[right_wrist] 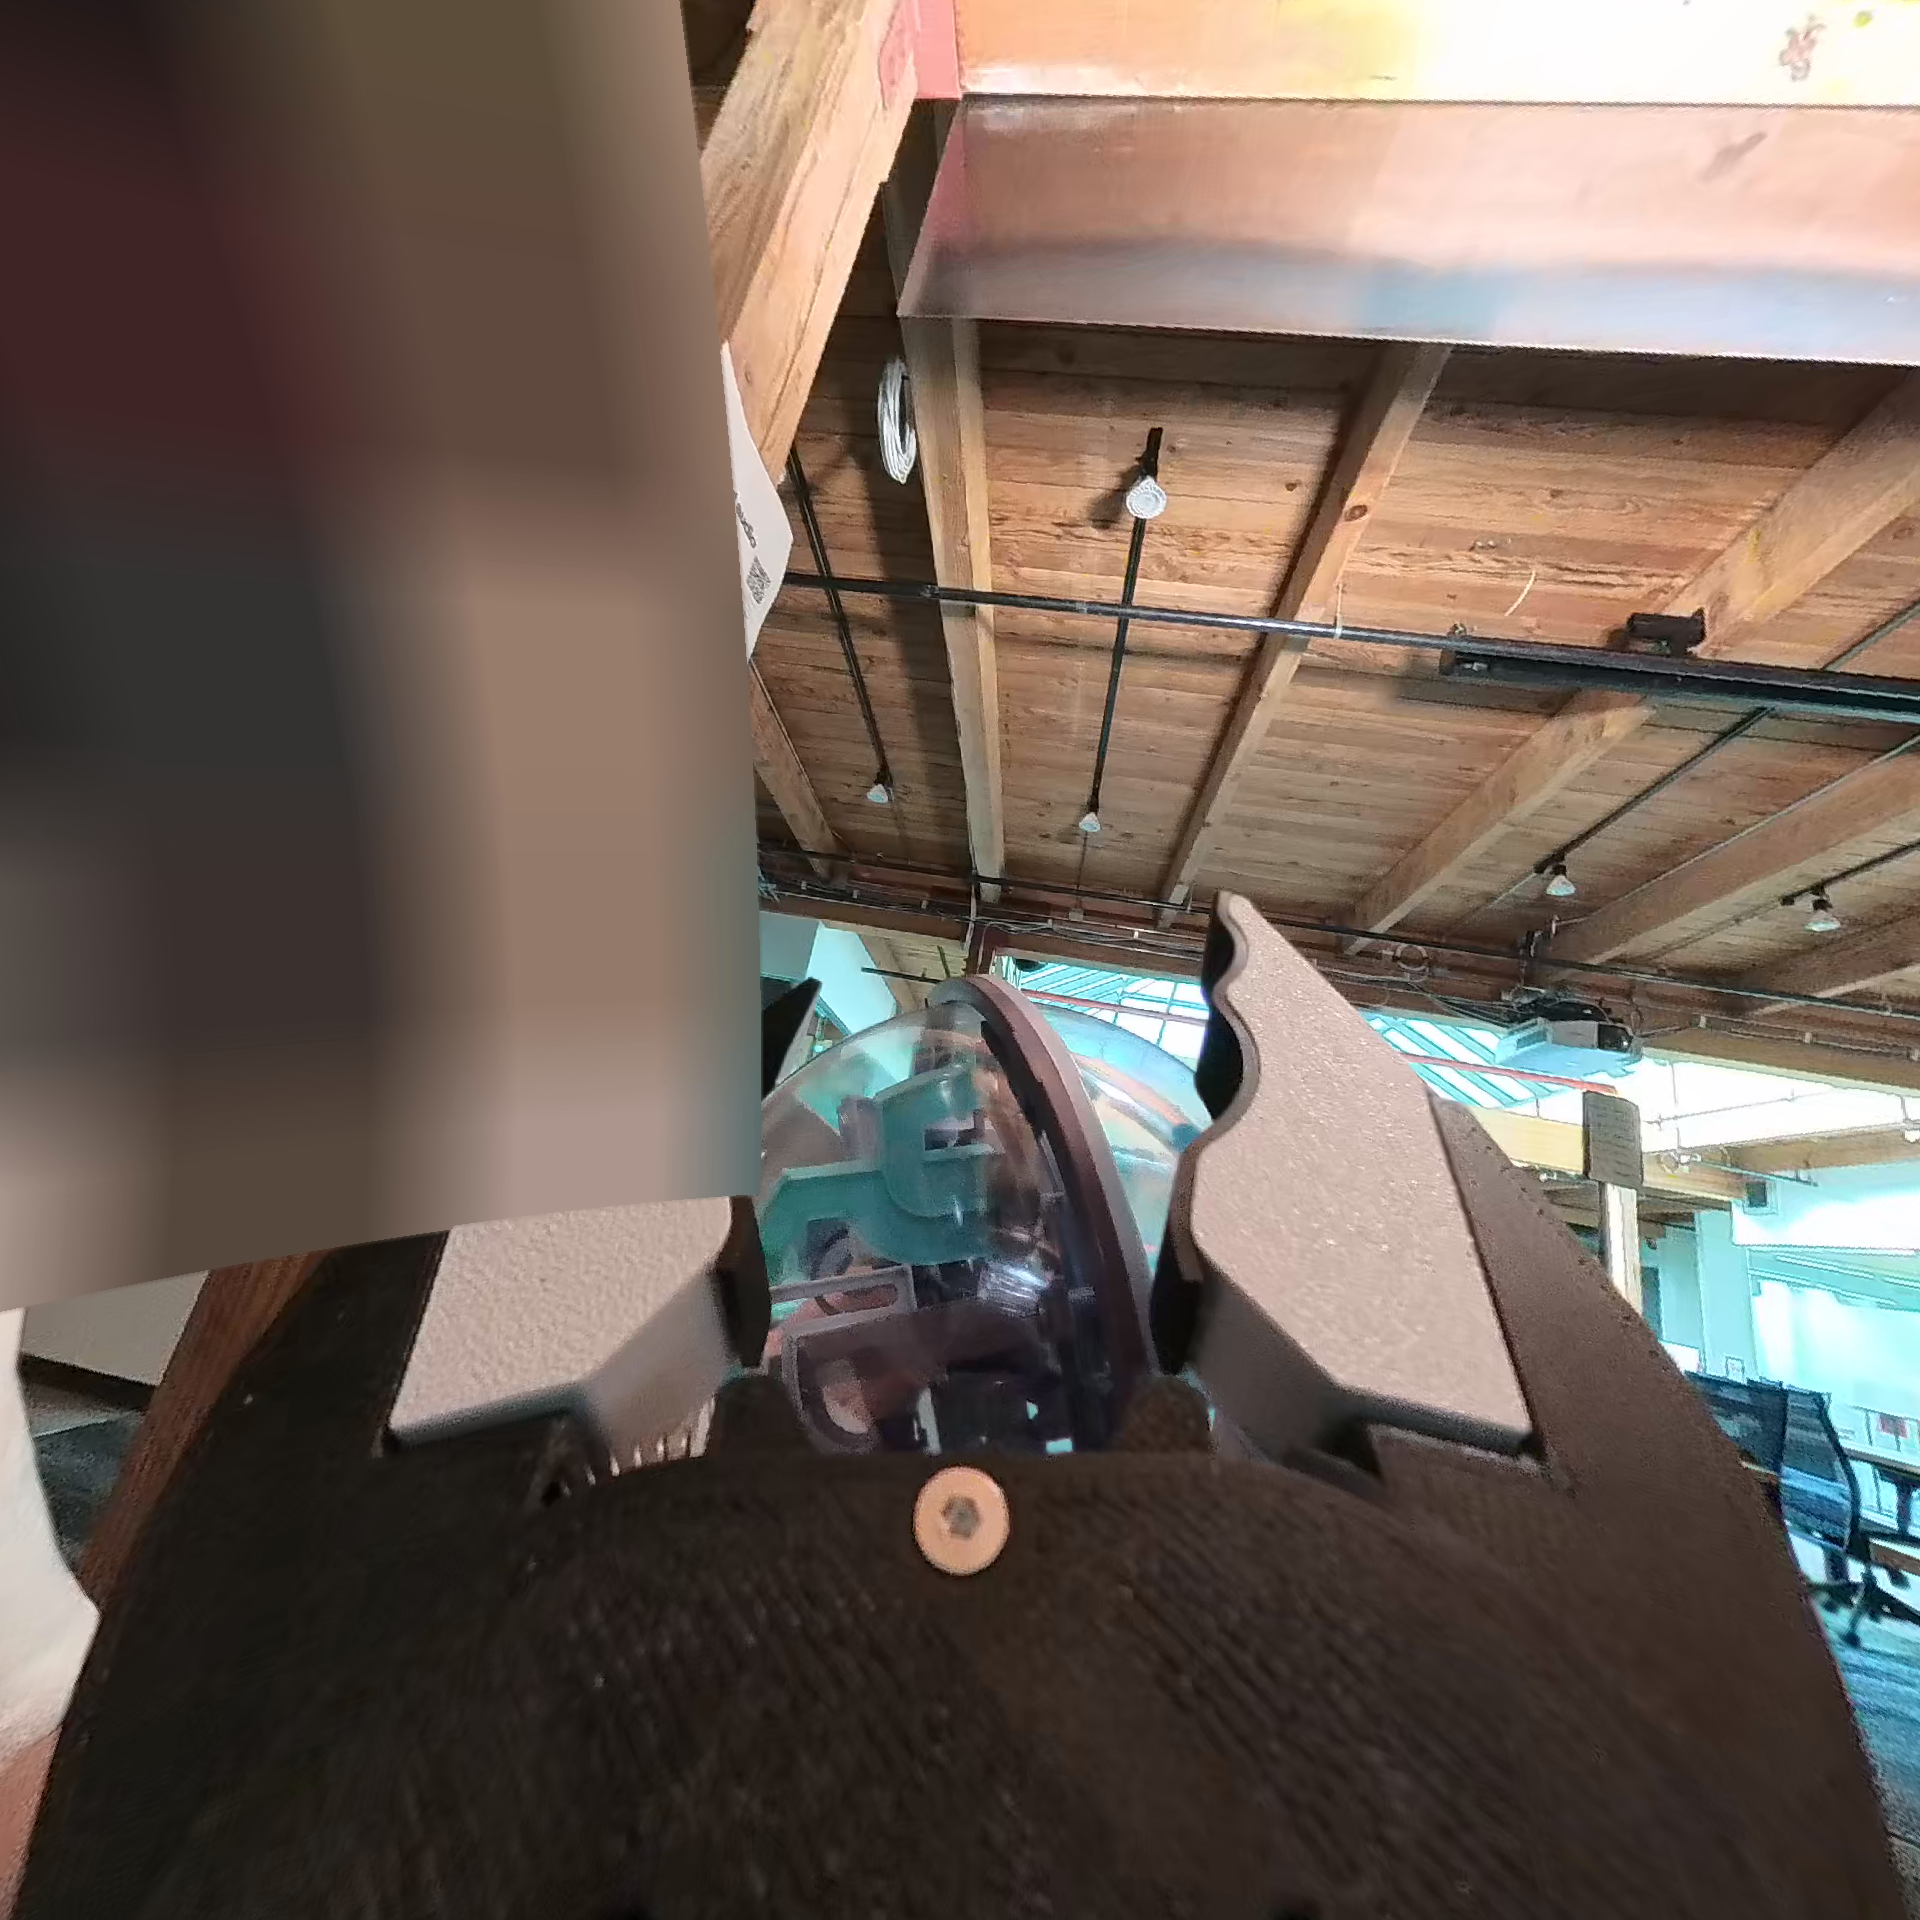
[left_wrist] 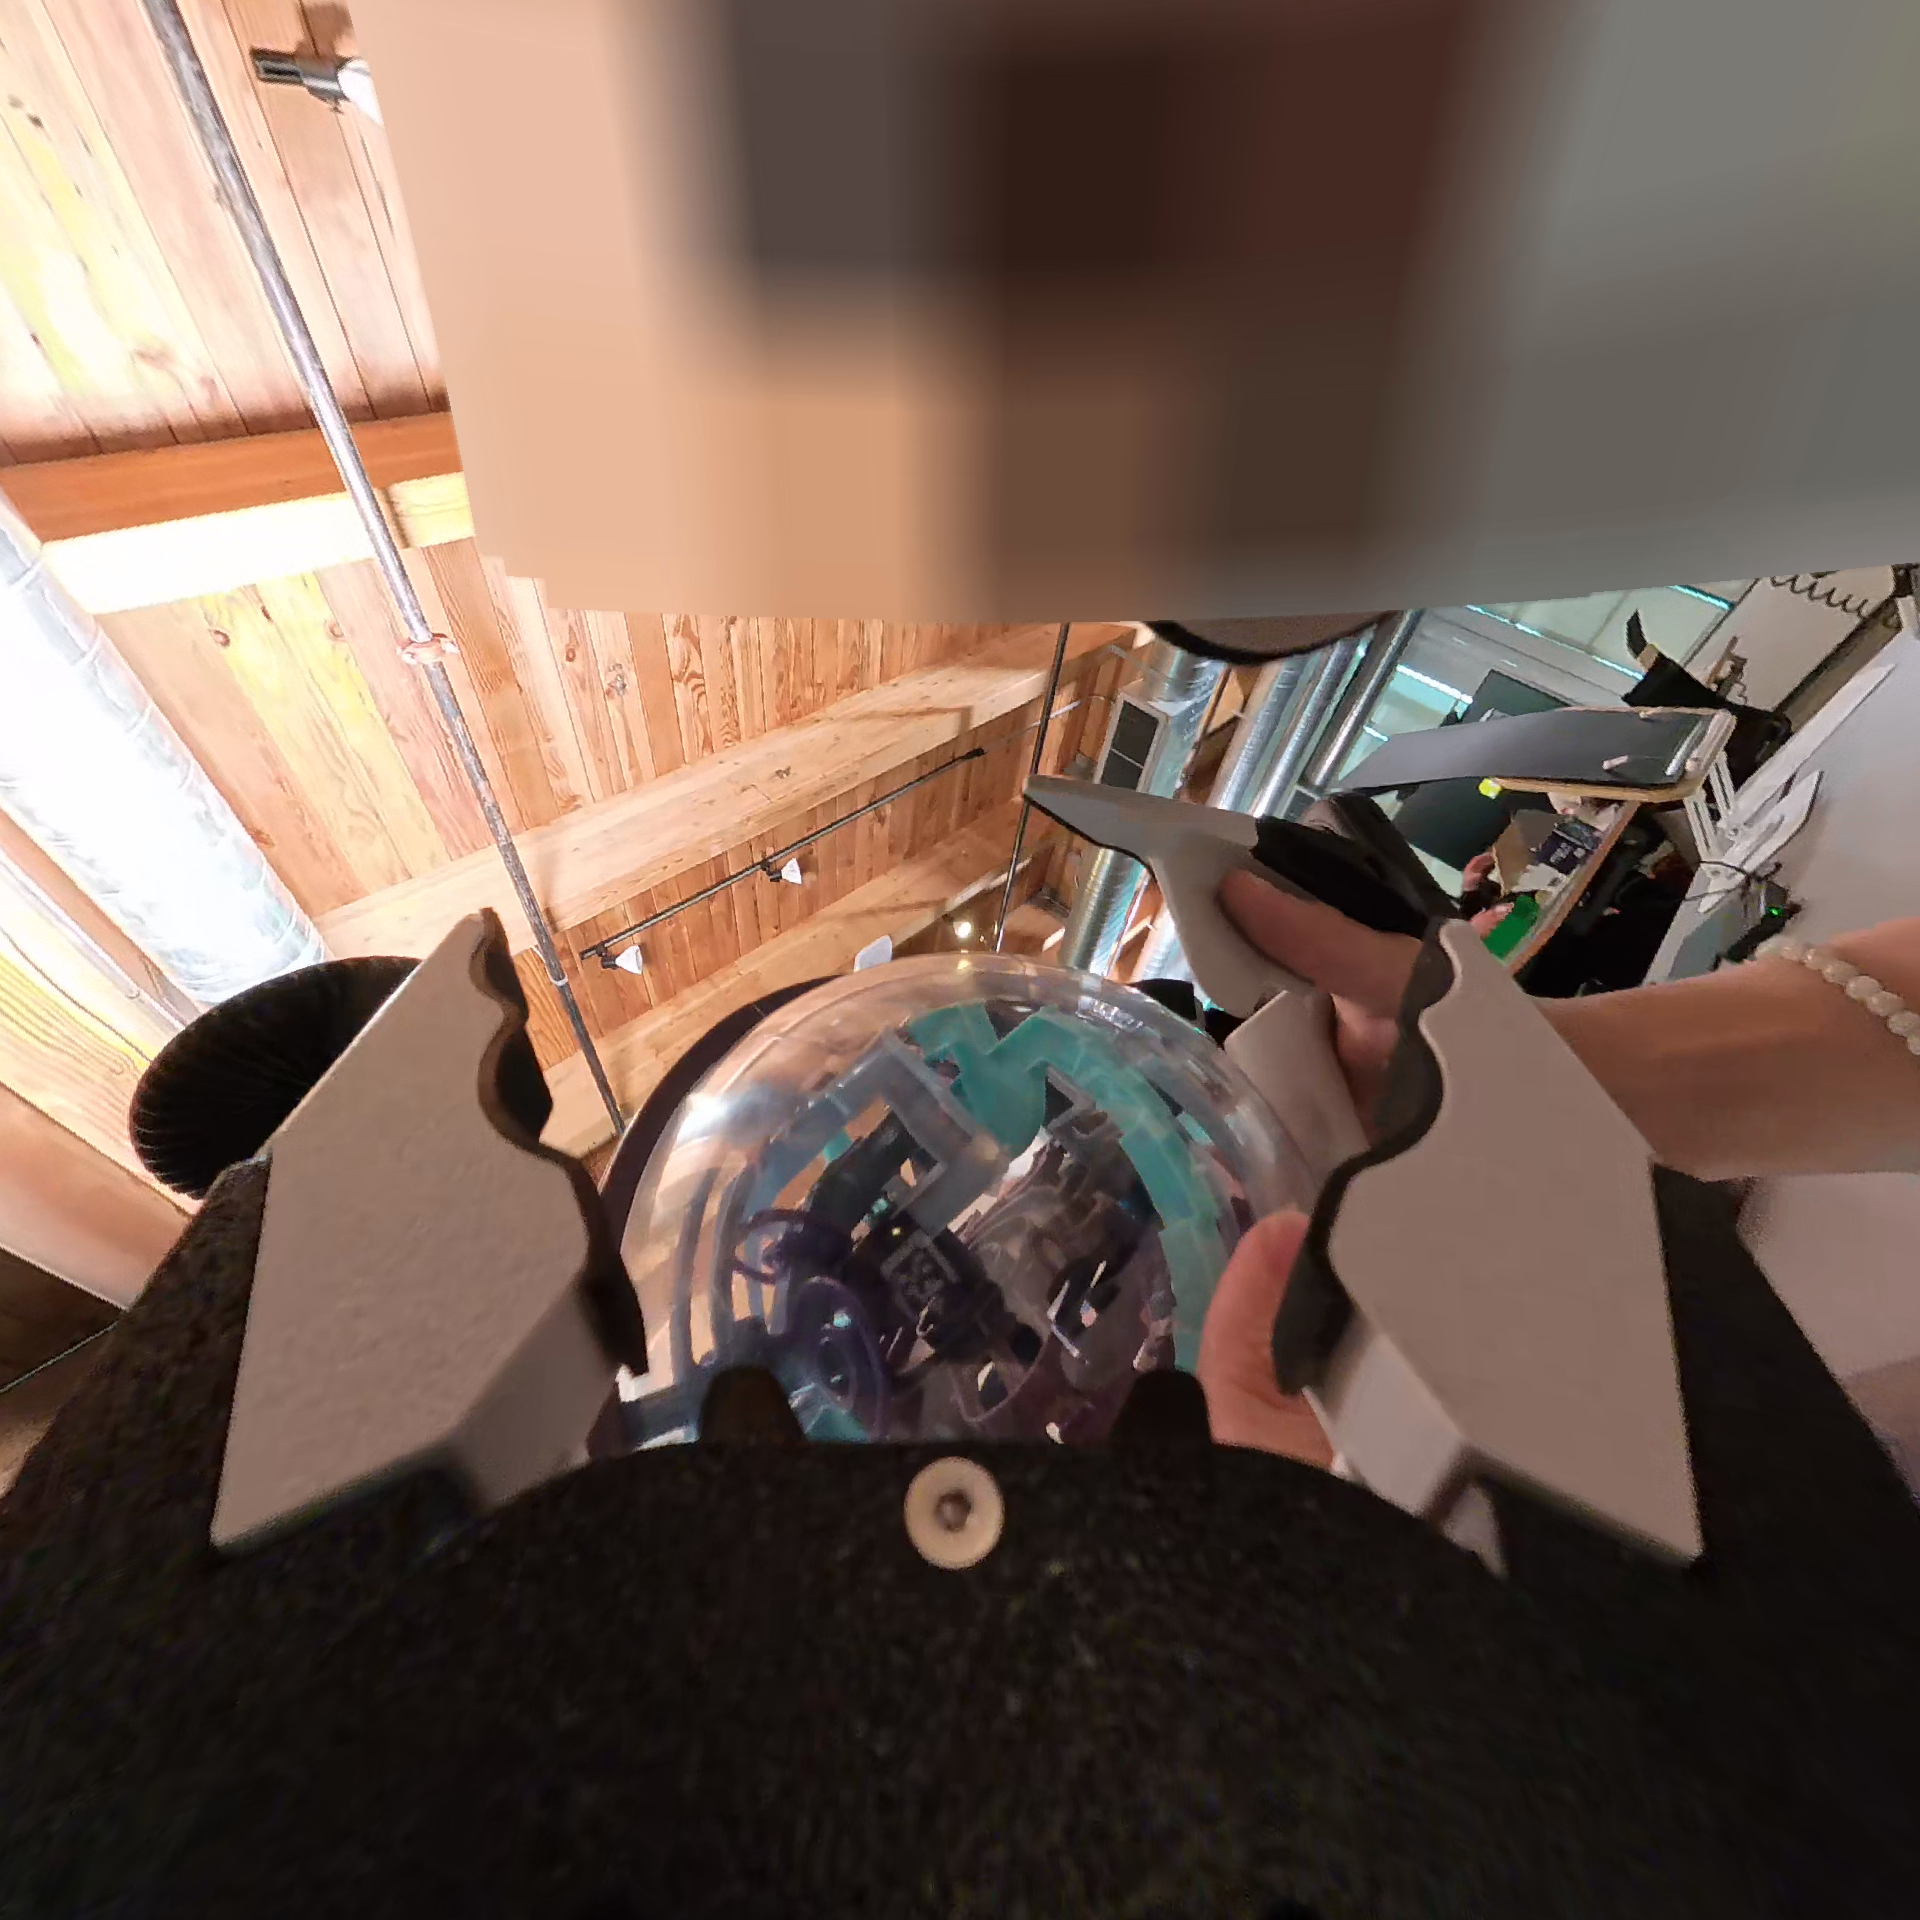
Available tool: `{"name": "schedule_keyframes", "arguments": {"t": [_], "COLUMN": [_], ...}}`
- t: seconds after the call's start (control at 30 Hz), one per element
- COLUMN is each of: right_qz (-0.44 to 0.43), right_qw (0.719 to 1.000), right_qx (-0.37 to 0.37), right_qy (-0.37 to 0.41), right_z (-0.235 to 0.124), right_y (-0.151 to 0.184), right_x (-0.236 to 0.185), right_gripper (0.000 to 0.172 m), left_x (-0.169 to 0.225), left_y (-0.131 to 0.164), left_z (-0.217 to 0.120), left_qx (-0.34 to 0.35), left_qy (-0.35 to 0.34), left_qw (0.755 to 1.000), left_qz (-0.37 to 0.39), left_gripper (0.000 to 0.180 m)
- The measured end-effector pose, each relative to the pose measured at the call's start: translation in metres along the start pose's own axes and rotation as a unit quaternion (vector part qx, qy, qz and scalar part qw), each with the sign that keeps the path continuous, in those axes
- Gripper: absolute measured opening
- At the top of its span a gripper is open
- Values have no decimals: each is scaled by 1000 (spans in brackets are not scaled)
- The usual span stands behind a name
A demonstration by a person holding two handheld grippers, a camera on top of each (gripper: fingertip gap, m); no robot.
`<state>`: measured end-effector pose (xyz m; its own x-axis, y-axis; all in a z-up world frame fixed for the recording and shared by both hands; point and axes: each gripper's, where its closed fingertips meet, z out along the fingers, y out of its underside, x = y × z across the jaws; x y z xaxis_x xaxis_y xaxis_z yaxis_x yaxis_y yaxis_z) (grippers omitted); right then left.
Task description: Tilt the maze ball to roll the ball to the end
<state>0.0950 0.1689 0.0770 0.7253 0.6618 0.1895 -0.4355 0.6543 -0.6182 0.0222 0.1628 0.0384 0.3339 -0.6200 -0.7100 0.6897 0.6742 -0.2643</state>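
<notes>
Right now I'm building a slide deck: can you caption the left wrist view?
Clear maze ball cradled between the left gripper fingers, raised toward a wooden ceiling.

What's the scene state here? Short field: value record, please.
object: clear maze ball with teal and grey tracks inside and a dark band round it
position: held up in the air, wooden ceiling behind it
left gripper: jaws wide, ball sits between the fingers; pad contact unclear
right gripper: ball between its fingers; one finger partly hidden by a blur patch
hand: fingers against the ball by the left gripper's finger
small ball inside: cannot be made out
</notes>
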Motion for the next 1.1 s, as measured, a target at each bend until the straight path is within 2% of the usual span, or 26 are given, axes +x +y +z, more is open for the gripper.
{"name": "schedule_keyframes", "arguments": {"t": [0.13,0.27,0.4,0.53,0.8,0.9,1.1], "right_qz": [-12,-25,6,7,-24,-33,45], "right_qw": [1000,999,1000,1000,999,999,998], "right_qx": [-2,-31,3,22,20,5,29], "right_qy": [4,11,5,-2,-10,0,42], "right_z": [3,3,2,2,8,9,0], "right_y": [1,10,0,-7,-16,-11,-10], "right_x": [-2,0,-1,-5,-16,-14,13], "right_gripper": [87,93,91,89,88,93,91], "left_x": [-5,5,22,27,16,14,12], "left_y": [-2,-2,-5,-9,-13,-12,-4], "left_z": [-4,-3,-2,-2,-4,-3,9], "left_qx": [18,12,14,23,45,36,-23], "left_qy": [-19,-1,35,37,-14,-15,0], "left_qw": [1000,999,992,988,991,992,993], "left_qz": [-1,50,120,147,122,118,117], "left_gripper": [157,157,157,157,157,157,157]}}
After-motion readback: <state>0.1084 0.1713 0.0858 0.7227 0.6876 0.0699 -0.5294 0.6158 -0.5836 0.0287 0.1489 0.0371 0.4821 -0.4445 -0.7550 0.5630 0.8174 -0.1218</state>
